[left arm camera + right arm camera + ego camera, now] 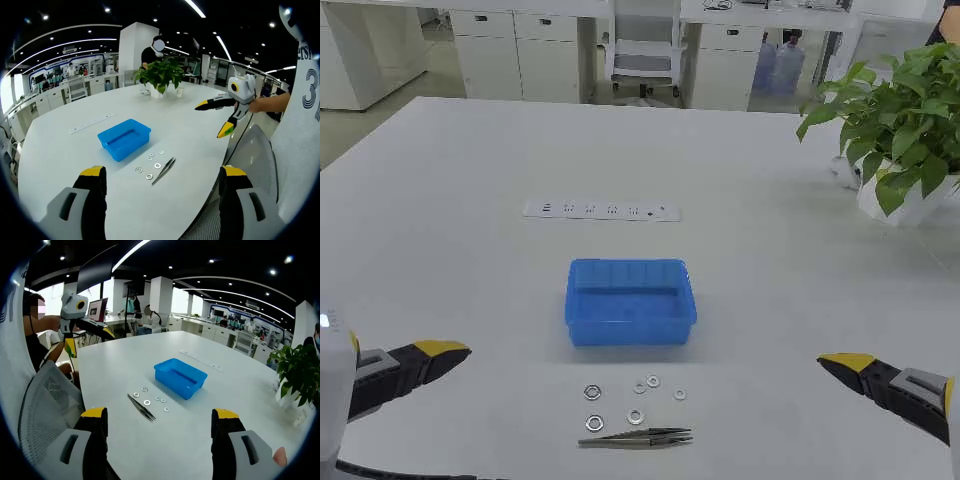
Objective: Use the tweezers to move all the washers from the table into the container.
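Observation:
Several small silver washers (636,396) lie loose on the white table (470,250), in front of an empty blue container (630,300). Grey tweezers (637,437) rest flat just nearer than the washers. In the left gripper view the washers (150,168), tweezers (163,171) and container (124,138) sit ahead; in the right gripper view the washers (148,399), tweezers (141,407) and container (180,377) appear too. My left gripper (159,187) is open, held off to the left of them (430,362). My right gripper (156,427) is open, off to the right (860,372). Both hold nothing.
A white power strip (601,211) lies beyond the container. A potted plant (902,140) stands at the far right of the table. A mesh office chair (45,405) sits by the near edge. People stand in the background.

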{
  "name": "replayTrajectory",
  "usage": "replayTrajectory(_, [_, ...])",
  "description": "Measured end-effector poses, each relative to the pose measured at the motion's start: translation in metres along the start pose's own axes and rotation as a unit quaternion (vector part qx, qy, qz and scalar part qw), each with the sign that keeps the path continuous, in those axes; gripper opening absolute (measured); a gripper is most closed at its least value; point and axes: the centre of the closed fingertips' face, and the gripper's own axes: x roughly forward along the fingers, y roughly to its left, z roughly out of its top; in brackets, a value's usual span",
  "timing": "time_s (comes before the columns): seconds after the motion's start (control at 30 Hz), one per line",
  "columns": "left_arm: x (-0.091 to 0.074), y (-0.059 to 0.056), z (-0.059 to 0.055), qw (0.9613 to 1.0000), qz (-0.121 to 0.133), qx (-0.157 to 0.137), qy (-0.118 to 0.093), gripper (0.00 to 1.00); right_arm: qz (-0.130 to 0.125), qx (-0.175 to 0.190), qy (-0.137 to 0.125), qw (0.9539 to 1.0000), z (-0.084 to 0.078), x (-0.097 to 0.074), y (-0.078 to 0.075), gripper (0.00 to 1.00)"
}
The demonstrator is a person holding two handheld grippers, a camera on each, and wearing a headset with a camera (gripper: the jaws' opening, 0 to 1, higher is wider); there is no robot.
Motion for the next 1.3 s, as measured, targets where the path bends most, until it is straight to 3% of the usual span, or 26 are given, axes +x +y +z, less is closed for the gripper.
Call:
replayTrajectory(0.4, [-0.003,-0.003,-0.013,0.9998,0.008,-0.008,0.017,0.99,0.017,0.0,-0.005,0.9998,0.005,0.01,0.004,0.95])
replayTrajectory(0.97, [-0.003,-0.001,-0.006,0.9998,0.011,-0.004,0.017,0.99,0.029,-0.003,-0.009,0.9995,0.008,0.013,0.008,0.96])
replayTrajectory(1.3, [-0.002,-0.001,-0.008,0.9997,0.008,-0.003,0.022,0.99,0.028,-0.004,-0.006,0.9996,0.007,0.013,0.006,0.96])
